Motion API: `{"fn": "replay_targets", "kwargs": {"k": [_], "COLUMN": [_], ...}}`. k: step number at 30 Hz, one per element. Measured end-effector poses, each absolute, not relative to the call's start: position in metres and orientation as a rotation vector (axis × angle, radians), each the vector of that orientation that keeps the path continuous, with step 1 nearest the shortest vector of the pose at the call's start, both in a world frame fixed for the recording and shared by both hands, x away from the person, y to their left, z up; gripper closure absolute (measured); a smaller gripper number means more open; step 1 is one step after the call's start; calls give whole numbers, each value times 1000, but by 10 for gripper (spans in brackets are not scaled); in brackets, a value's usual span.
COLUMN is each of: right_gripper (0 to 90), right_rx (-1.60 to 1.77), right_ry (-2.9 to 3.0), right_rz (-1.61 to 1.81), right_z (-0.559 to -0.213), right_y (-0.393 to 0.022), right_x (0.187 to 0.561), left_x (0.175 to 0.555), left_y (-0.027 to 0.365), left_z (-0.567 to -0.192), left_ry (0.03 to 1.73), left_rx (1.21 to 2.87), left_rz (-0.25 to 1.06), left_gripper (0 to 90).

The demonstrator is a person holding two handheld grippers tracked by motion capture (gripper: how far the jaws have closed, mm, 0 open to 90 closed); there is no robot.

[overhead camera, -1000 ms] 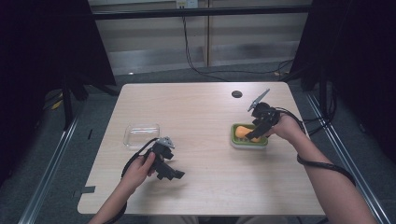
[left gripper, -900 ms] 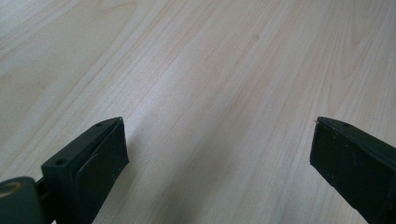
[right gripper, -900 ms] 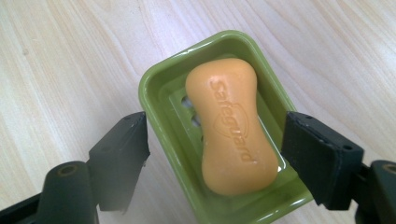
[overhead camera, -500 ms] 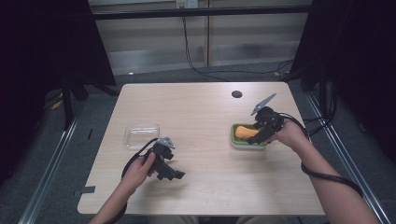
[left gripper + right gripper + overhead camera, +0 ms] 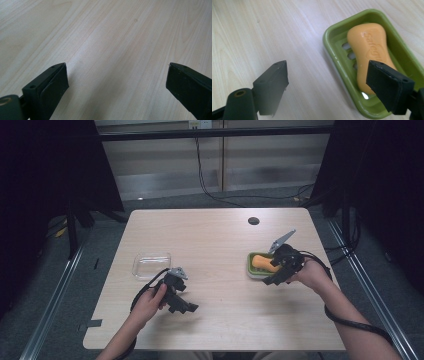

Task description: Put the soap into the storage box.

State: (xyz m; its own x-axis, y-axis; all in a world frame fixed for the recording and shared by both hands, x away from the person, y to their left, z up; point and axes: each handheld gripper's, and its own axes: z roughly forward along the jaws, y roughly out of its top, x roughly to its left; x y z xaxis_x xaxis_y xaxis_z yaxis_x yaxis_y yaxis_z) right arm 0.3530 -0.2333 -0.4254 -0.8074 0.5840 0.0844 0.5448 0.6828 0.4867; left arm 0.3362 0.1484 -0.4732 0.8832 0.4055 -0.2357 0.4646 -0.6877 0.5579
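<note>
An orange bar of soap (image 5: 262, 262) lies in a green soap dish (image 5: 251, 270) at the table's right side. My right gripper (image 5: 270, 279) hovers at the dish's near edge, open; its jaws have just been opening and press on nothing. In the right gripper view the soap (image 5: 369, 50) rests in the dish (image 5: 332, 51), and my right gripper (image 5: 327, 72) has one jaw over the bare wood and the other over the dish's near end. My left gripper (image 5: 188, 308) rests low over the table at the near left, open, with only bare wood between its jaws (image 5: 116, 72).
A clear shallow plastic tray (image 5: 151, 265) sits on the wooden table (image 5: 220, 240) just beyond my left hand. A small black round hole (image 5: 253, 220) lies near the far right edge. Cables trail from both grippers.
My right gripper has drawn back from over the dish toward the person, and its jaws stand wider. The soap stays in the dish. The left gripper has not moved.
</note>
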Motion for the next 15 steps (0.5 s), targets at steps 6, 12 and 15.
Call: {"fn": "replay_targets", "kwargs": {"k": [6, 12, 15], "right_gripper": [172, 170, 170], "right_rx": [944, 956, 956], "right_ry": [2818, 2810, 2812], "right_rz": [791, 828, 845], "right_z": [-430, -438, -440], "right_y": [-231, -230, -229], "right_x": [345, 333, 328], "left_x": [336, 337, 336], "left_y": [148, 148, 147], "left_z": [-474, -474, -475], "left_ry": [623, 603, 612], "left_rx": [2414, 2427, 2420], "left_rz": [-127, -130, -131], "left_gripper": [41, 40, 41]}}
